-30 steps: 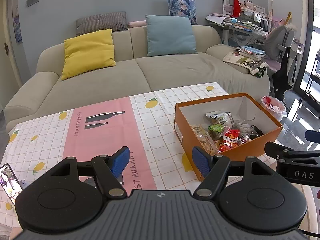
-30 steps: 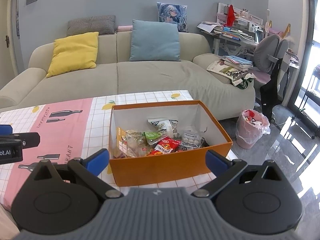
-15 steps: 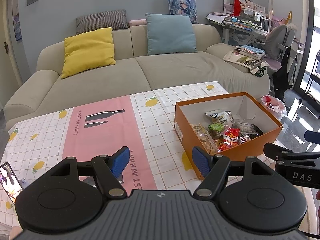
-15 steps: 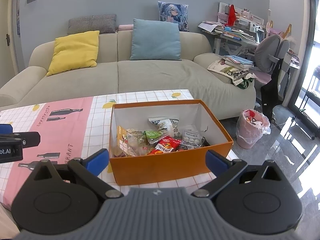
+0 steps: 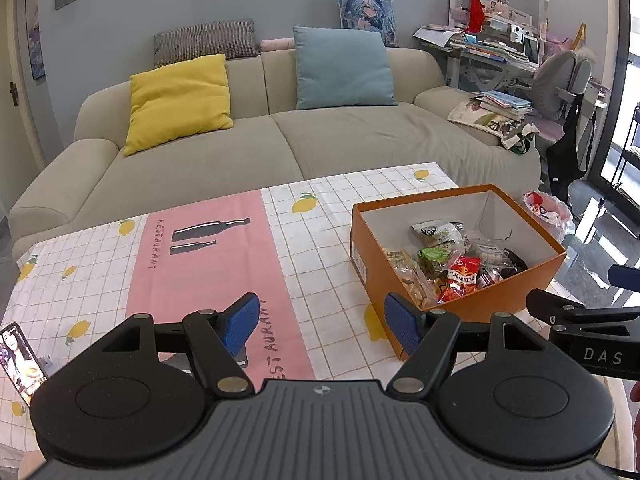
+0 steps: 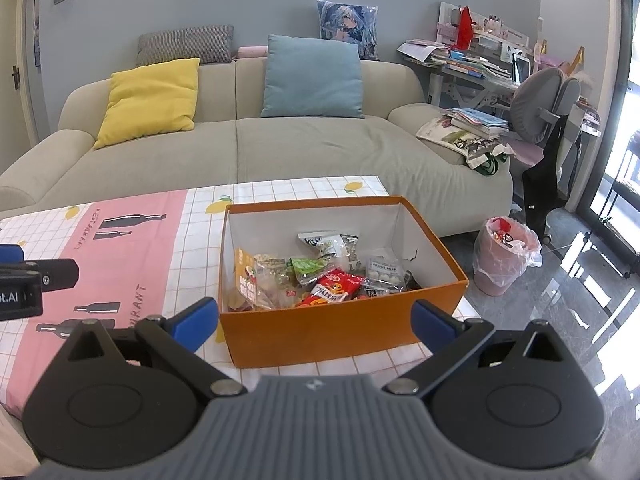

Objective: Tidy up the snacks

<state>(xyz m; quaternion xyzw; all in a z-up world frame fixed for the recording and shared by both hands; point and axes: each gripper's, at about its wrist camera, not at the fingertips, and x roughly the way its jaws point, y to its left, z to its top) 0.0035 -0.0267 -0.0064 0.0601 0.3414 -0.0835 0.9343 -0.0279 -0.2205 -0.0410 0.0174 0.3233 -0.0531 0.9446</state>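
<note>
An orange cardboard box (image 6: 340, 332) (image 5: 532, 288) stands on the right end of the table and holds several snack packets, among them a red one (image 6: 334, 288) (image 5: 460, 278) and a green one (image 6: 308, 266). My right gripper (image 6: 316, 320) hovers in front of the box's near wall, open, with nothing between its blue pads. To the left of the box my left gripper (image 5: 322, 324) is held over the tablecloth, open and empty. Each gripper's black body shows at the edge of the other's view.
The table wears a checked lemon cloth with a pink panel (image 5: 208, 264). A phone (image 5: 20, 360) lies at its near left corner. Behind are a beige sofa (image 5: 280, 140) with cushions, a cluttered desk and chair at right, and a pink bin (image 6: 506, 252) on the floor.
</note>
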